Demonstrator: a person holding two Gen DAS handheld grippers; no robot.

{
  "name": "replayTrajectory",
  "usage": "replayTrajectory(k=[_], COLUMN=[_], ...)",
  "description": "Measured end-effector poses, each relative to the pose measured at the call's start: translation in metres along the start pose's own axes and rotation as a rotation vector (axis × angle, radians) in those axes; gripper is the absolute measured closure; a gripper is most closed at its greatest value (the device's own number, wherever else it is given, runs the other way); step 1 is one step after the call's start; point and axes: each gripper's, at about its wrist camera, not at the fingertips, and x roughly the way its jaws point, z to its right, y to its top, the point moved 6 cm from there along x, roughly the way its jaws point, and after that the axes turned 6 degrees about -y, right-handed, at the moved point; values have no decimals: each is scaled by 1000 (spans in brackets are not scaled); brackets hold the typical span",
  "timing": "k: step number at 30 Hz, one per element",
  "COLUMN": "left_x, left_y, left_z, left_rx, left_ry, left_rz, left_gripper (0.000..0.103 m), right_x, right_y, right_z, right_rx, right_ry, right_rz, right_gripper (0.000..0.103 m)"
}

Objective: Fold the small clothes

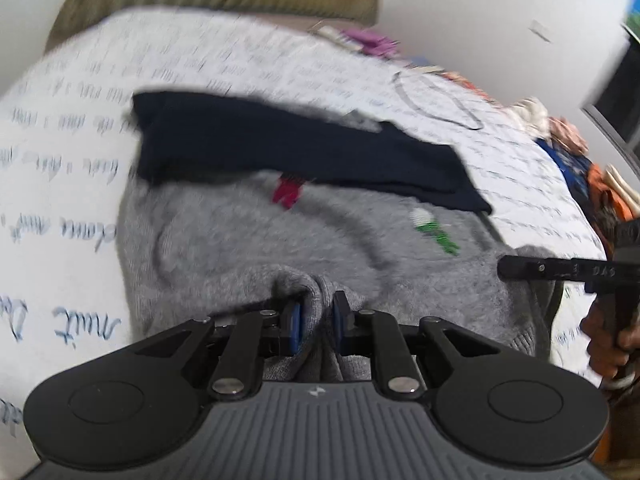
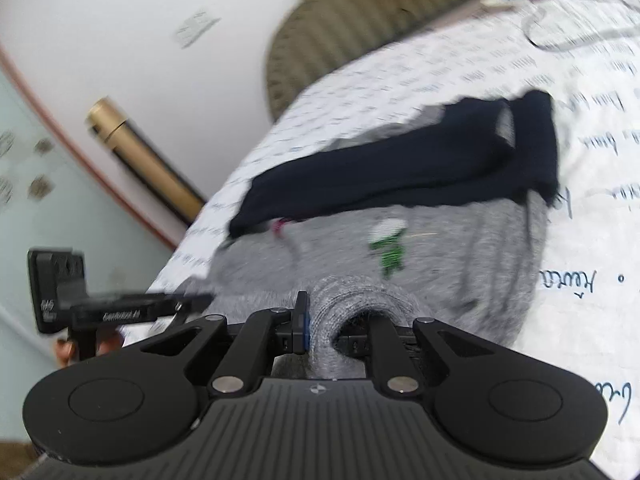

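Your left hand-held gripper (image 1: 316,312) and right hand-held gripper (image 2: 340,320) are each clamped on the near edge of the grey sweater (image 1: 248,240), which lies spread on the script-printed bedsheet (image 1: 60,128). Folding looks barely begun. It's fuzzy knit with red and green motifs; a dark navy garment (image 1: 280,152) lies across its far edge.

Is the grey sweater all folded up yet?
Not yet. The grey sweater lies mostly spread on the bedsheet, its near edge bunched in the left gripper and right gripper.
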Motion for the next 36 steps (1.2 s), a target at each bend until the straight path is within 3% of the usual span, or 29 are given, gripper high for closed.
replayTrajectory(k=[3, 4, 7, 10, 11, 12, 14, 19, 21, 23, 25, 27, 30, 31, 33, 35, 36], left_x=[6, 5, -3, -13, -15, -19, -27, -47, -51, -56, -60, -62, -63, -64, -66, -66, -68], left_y=[-5, -8, -20, -35, -41, -47, -57, -80, -87, -94, -102, -108, -113, -113, -113, -109, -106], left_z=[-12, -14, -20, -21, -22, -22, -23, -29, -30, -26, -21, -15, -2, 3, 13, 20, 23], left_rx=[-74, -89, -118, -117, -114, -111, -101, -122, -134, -112, -77, -42, 7, 23, 59, 74, 77], left_ry=[-42, -63, -108, -129, -133, -133, -136, -169, -192, -198, -208, -216, -237, -253, -270, -254, -247], left_rz=[-40, -50, -73, -85, -88, -86, -69, -23, -10, 2, 8, 9, -9, -12, -28, -37, -34], left_gripper=[83, 82, 74, 69, 62, 53, 45, 39, 34, 32, 28, 27, 29, 33, 67, 82, 92], right_x=[25, 26, 17, 5, 1, -4, -13, -28, -33, -37, -44, -50, -53, -55, -58, -59, -59], right_y=[-3, -7, -19, -30, -34, -39, -49, -69, -72, -75, -77, -82, -91, -95, -98, -103, -105], right_z=[18, 21, 21, 23, 25, 26, 29, 32, 32, 28, 25, 21, 12, 6, -7, -19, -24], right_rx=[108, 126, 117, 94, 91, 90, 78, 47, 46, 41, 16, -51, -168, -219, -315, -380, -385], right_ry=[-27, -17, 19, 31, 37, 41, 44, 65, 107, 186, 256, 270, 245, 218, 172, 145, 149], right_rz=[-32, -41, -48, -63, -71, -81, -101, -100, -90, -79, -77, -86, -131, -138, -157, -176, -185], right_gripper=[84, 76, 69, 67, 66, 65, 62, 54, 44, 22, 11, 9, 12, 20, 35, 82, 85])
